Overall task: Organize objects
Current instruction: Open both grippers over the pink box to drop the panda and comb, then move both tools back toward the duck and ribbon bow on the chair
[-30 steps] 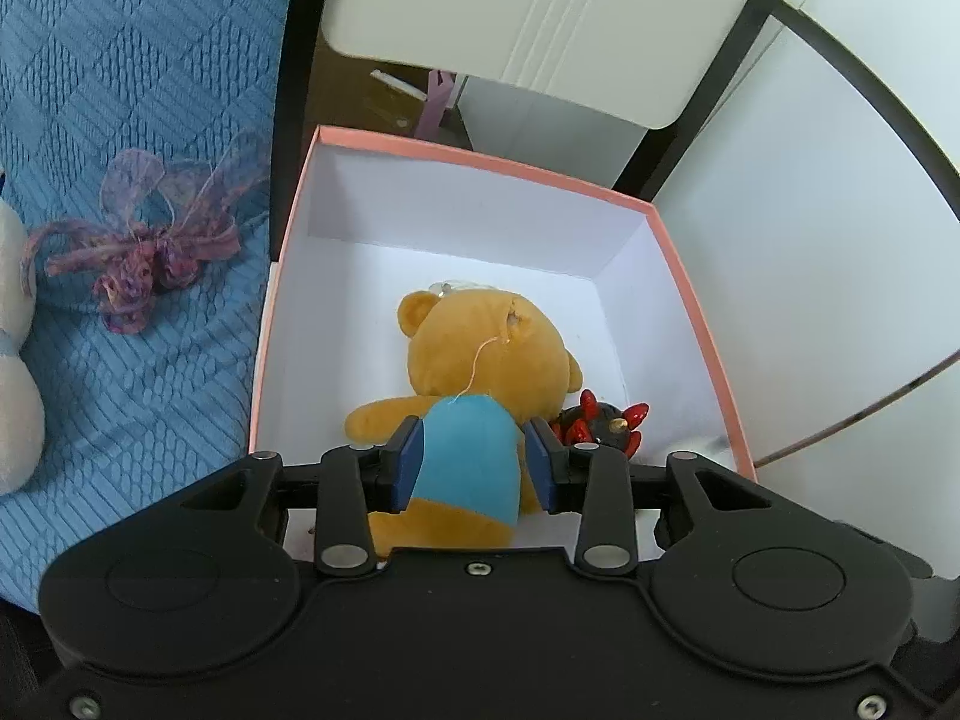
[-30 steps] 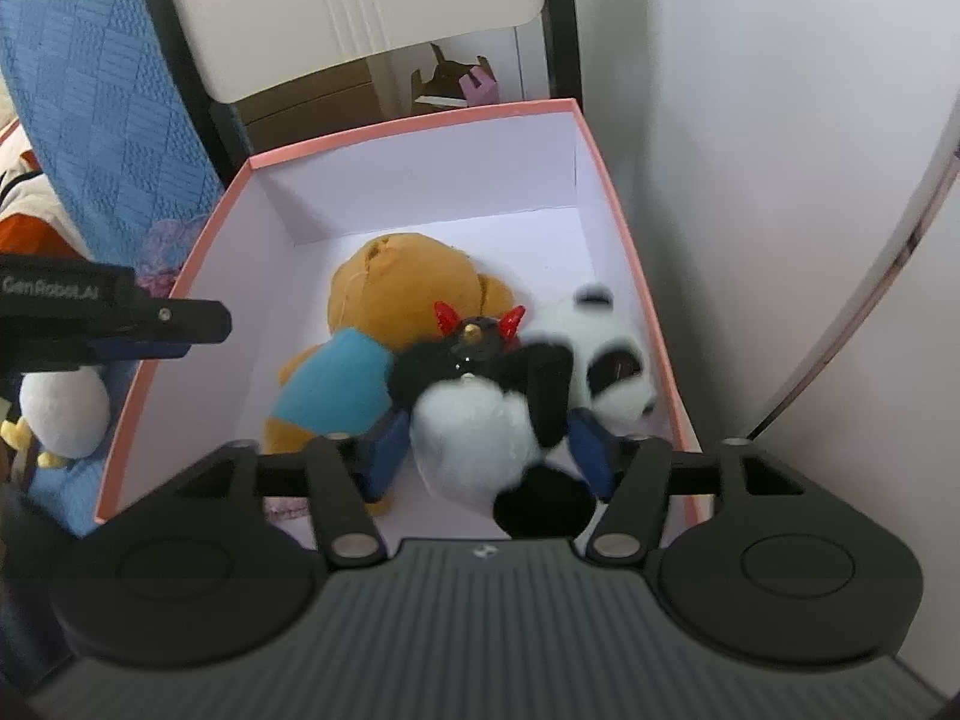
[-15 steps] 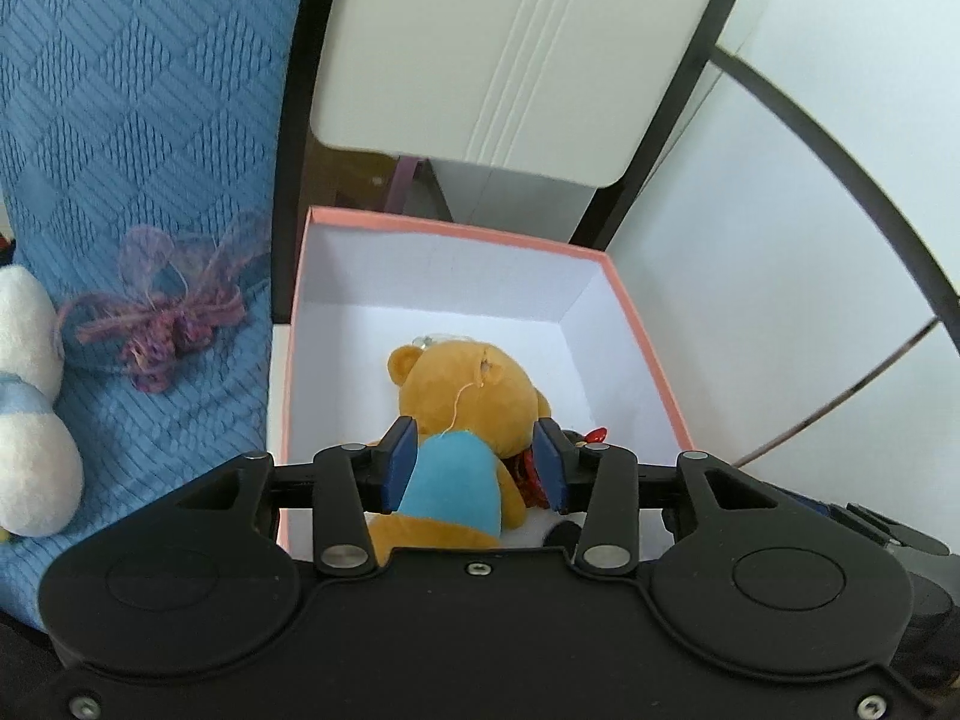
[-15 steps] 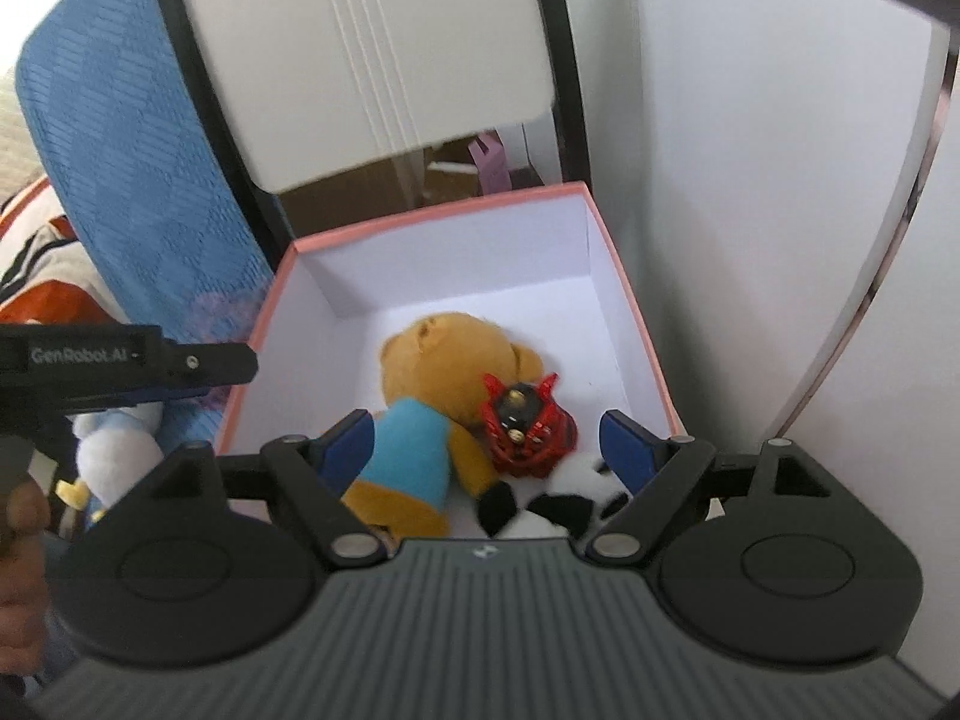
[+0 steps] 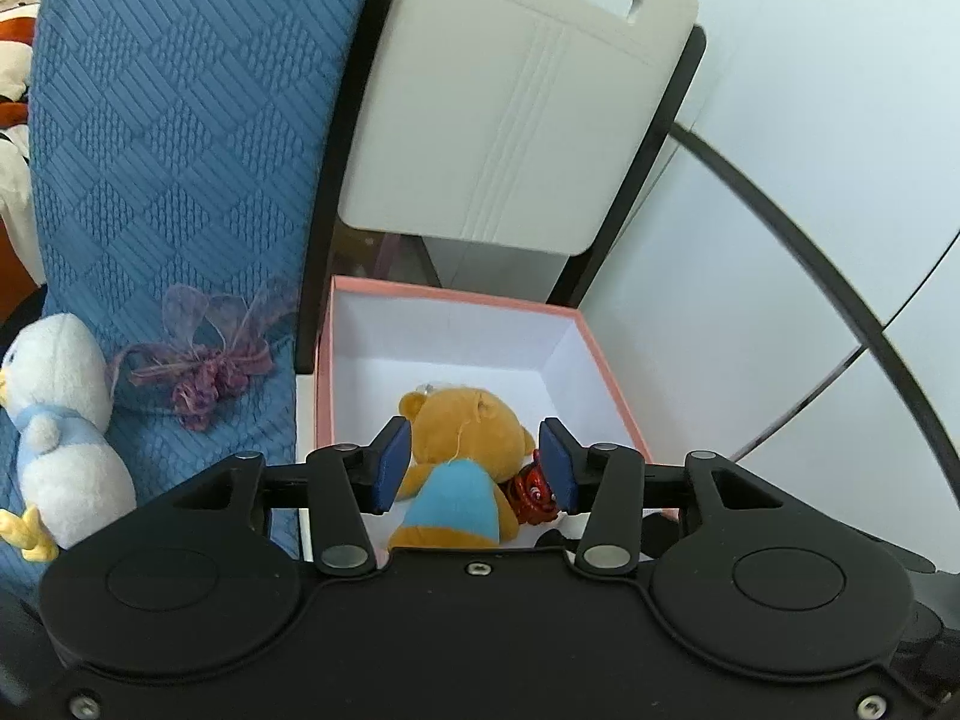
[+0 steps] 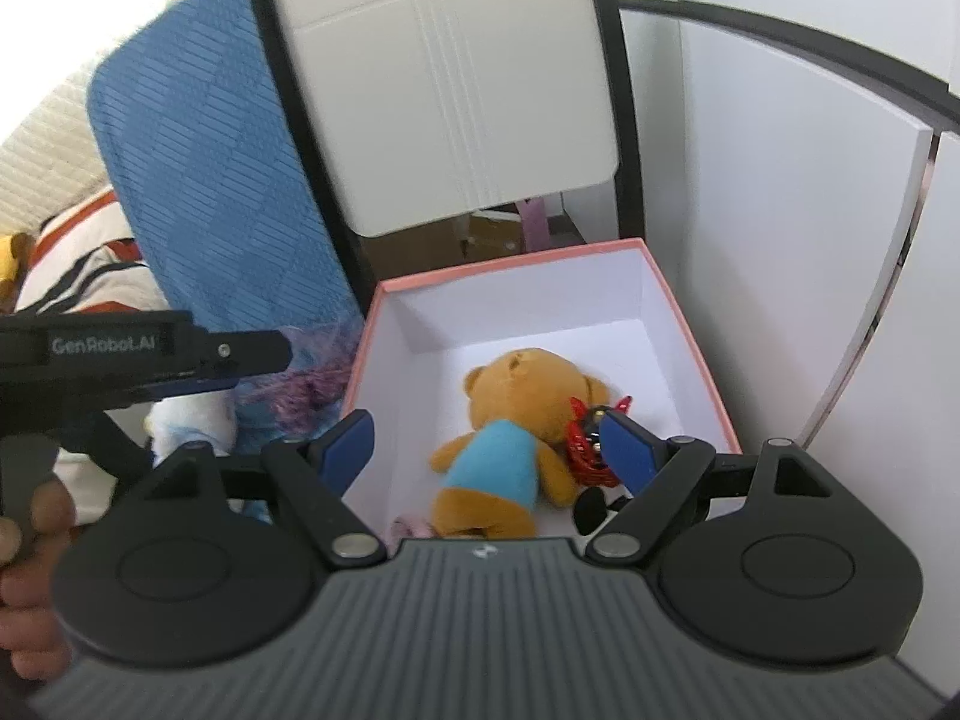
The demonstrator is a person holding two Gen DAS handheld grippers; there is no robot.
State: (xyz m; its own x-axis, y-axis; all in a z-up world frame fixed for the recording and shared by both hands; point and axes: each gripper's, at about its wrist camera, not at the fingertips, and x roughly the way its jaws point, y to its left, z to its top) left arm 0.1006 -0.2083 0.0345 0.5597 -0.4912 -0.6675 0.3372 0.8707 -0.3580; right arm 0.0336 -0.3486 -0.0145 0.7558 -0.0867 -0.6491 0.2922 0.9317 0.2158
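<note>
Plush and light, that white penguin toy (image 5: 63, 420) on the blue quilted cushion (image 5: 180, 150) will squash; pinch its belly. Your left gripper (image 5: 474, 465) is opening, empty, above the pink-rimmed white box (image 5: 456, 297); right gripper (image 6: 489, 450) spread, seemingly empty too.

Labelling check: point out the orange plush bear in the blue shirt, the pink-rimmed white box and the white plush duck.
orange plush bear (image 6: 528, 387): right wrist view, its head.
pink-rimmed white box (image 5: 456, 295): left wrist view, far rim.
white plush duck (image 5: 57, 360): left wrist view, its head.
</note>
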